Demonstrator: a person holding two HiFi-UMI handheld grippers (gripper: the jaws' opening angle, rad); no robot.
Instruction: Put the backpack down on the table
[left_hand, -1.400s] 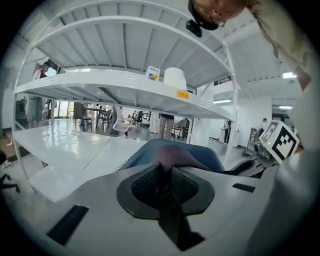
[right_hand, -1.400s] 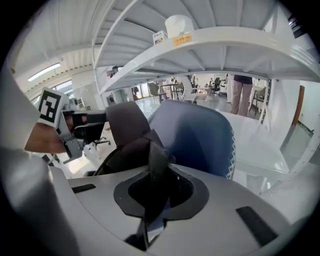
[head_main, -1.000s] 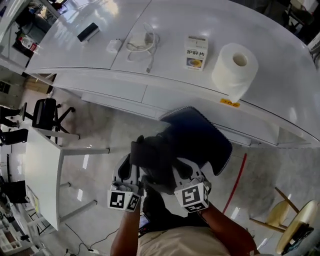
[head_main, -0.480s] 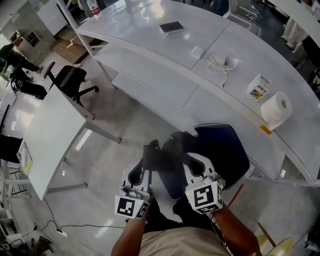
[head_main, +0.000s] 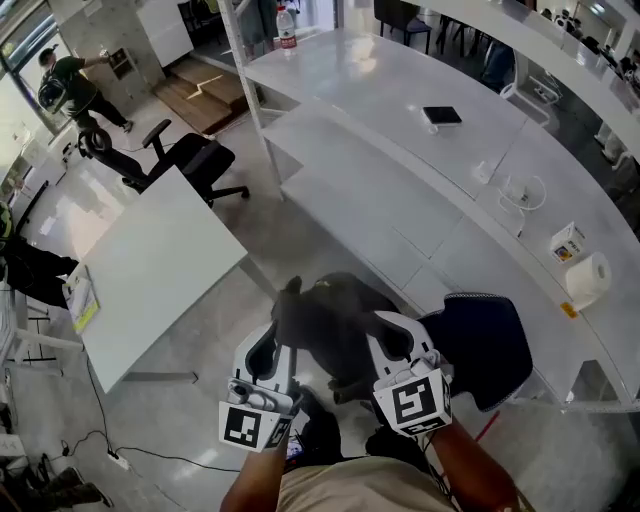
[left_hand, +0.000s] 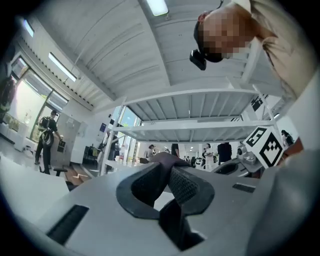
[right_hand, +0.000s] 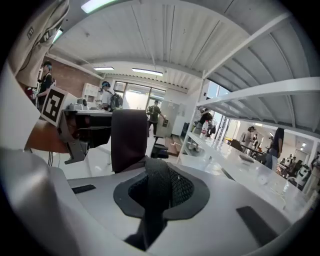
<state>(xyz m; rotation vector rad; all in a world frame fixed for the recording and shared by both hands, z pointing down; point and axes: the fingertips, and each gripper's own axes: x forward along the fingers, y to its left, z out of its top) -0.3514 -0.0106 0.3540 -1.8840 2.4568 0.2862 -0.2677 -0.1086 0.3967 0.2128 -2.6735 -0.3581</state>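
The dark grey backpack (head_main: 328, 318) hangs in the air between my two grippers, above the floor and in front of the person's body. My left gripper (head_main: 280, 340) is shut on a dark strap (left_hand: 172, 186) at the bag's left side. My right gripper (head_main: 388, 335) is shut on a mesh strap (right_hand: 158, 192) at its right side; a flat dark part of the backpack (right_hand: 129, 140) stands beyond those jaws. A small white table (head_main: 150, 268) lies to the left of the bag. The bag's lower part is hidden behind the grippers.
A dark blue office chair (head_main: 482, 342) stands right of the bag. A long curved white desk (head_main: 400, 150) runs behind, with a phone (head_main: 441, 116), a cable (head_main: 520, 190), a small box (head_main: 567, 242) and a paper roll (head_main: 590, 278). A black chair (head_main: 195, 160) and a person (head_main: 72, 85) are far left.
Both grippers have risen with the backpack and carried it left, away from the blue chair. The view has swung left, bringing the small white table into sight.
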